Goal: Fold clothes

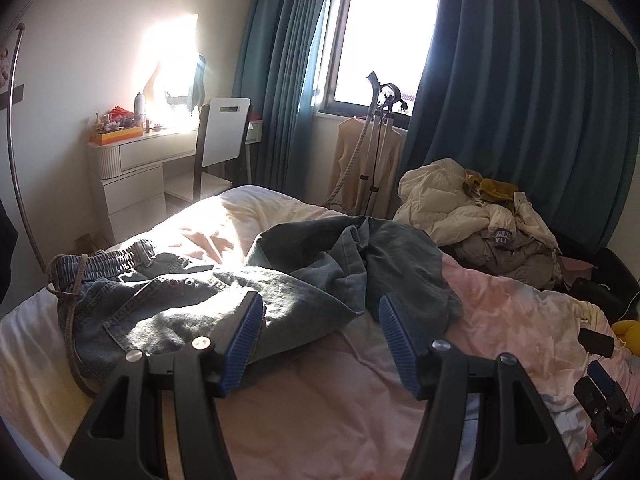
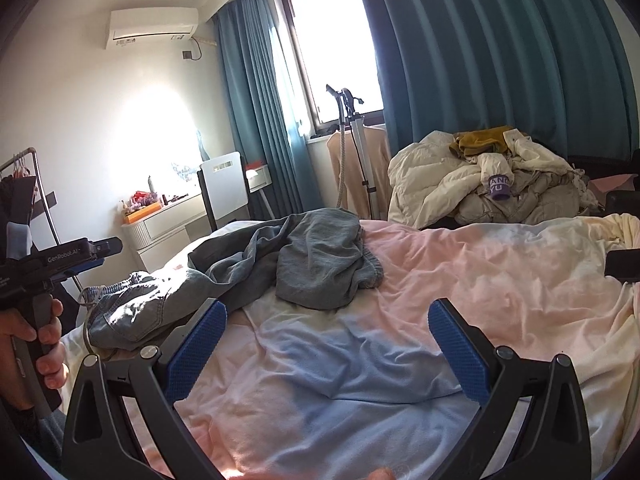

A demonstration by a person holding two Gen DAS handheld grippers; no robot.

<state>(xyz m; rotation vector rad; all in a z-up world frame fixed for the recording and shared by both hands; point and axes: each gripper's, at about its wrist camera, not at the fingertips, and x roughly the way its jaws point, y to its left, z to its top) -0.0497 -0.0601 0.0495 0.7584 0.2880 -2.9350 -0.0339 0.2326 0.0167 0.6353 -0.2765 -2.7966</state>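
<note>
Nearest the lens, the left tool [image 1: 320,320] stands wide open with nothing between its blue ribbed pads, poised just above the near hem of the crumpled blue-grey denim trousers [image 1: 224,292]. The right tool [image 2: 328,332] is equally wide open and empty, over a bare stretch of the pink and pale-blue quilt cover [image 2: 460,280] on the bed.

The trousers lie in a heap across the bed's left half: the elastic waistband with its drawstring [image 1: 76,276] lies to the left, while the legs are bunched and twisted over each other toward the middle.

Further back, a pile of cream padded jackets and other clothes [image 2: 480,176] sits at the far right of the bed, with a garment steamer stand [image 1: 380,140] and teal curtains [image 1: 276,80] beyond.

The likely trouble is the tangle. A pinch at the hem could catch only one layer, or both legs at once, and lifting would then drag the heap askew rather than spread it flat. Strong sunlight and deep shadow across the denim make edges hard to judge.
</note>
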